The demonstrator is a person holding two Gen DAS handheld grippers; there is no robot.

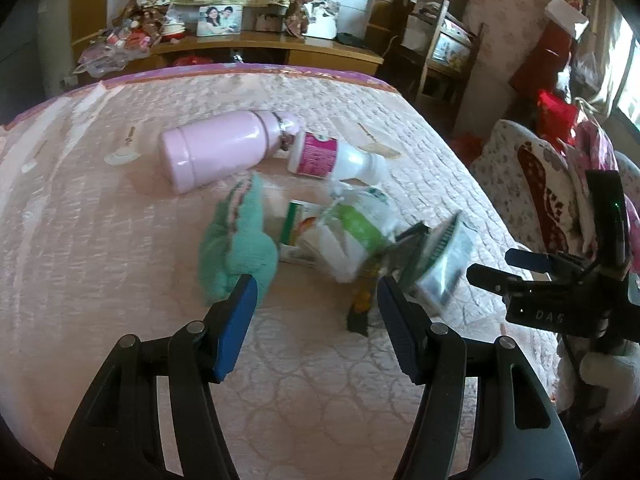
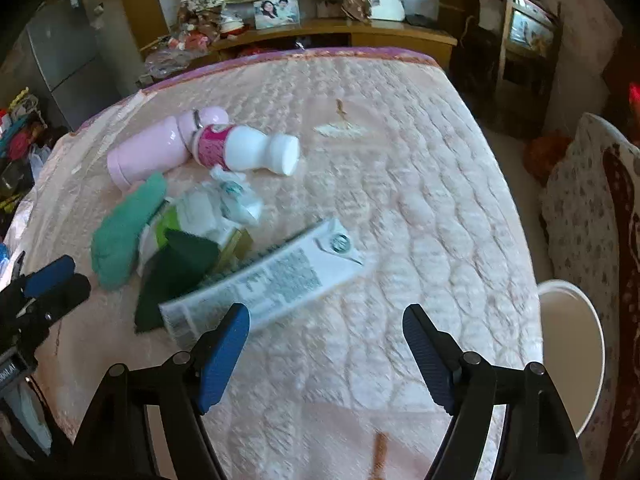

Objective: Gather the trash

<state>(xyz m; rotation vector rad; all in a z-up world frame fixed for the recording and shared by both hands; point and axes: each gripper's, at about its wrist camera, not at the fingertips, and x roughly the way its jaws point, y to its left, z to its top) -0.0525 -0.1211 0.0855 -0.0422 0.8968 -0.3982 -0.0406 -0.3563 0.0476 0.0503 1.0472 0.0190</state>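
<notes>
A pile of trash lies on the pink quilted bed [image 1: 120,220]. It holds a flattened grey-white carton [image 2: 272,276], crumpled white wrappers [image 2: 228,204], a green-and-white packet [image 1: 352,232] and a dark green piece [image 2: 176,272]. A white bottle with a pink label [image 2: 244,154], a pink flask [image 1: 224,152] and a teal sock [image 1: 236,244] lie beside them. My left gripper [image 1: 316,284] is open and empty, just short of the pile. My right gripper [image 2: 326,314] is open and empty, its left fingertip near the carton's end. The right gripper also shows in the left wrist view [image 1: 520,268].
A white bucket [image 2: 572,344] stands off the bed's right edge, beside a floral cushion [image 2: 580,200]. A wooden shelf [image 1: 280,44] with photos and clutter runs behind the bed. A wooden rack [image 2: 524,36] stands at the back right. Small paper scraps [image 1: 120,156] lie on the quilt.
</notes>
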